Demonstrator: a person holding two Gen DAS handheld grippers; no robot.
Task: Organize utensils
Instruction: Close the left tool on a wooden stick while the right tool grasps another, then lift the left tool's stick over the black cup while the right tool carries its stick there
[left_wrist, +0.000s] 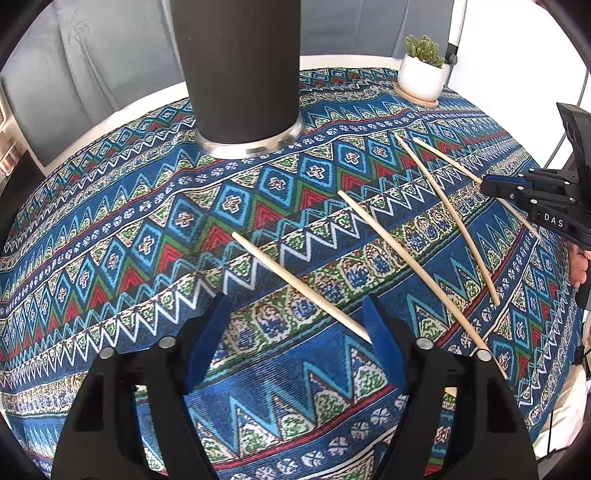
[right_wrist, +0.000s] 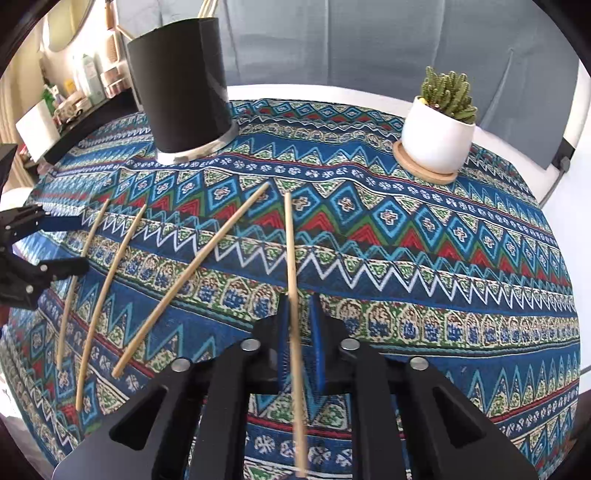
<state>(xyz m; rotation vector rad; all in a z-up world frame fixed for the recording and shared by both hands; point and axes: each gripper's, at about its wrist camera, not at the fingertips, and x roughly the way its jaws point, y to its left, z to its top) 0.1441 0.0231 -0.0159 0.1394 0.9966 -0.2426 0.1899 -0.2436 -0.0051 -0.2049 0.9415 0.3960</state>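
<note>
Several wooden chopsticks lie on the patterned cloth. In the left wrist view my left gripper is open just above the cloth, its right finger touching the near end of one chopstick; two more chopsticks lie to the right. A black utensil cup stands behind. My right gripper has its jaws nearly closed around a chopstick that runs between the fingers. It also shows in the left wrist view over the far-right chopstick. The cup holds sticks.
A white potted cactus on a wooden coaster stands at the back right of the round table. A shelf with bottles and boxes lies beyond the table's left side. A grey curtain hangs behind.
</note>
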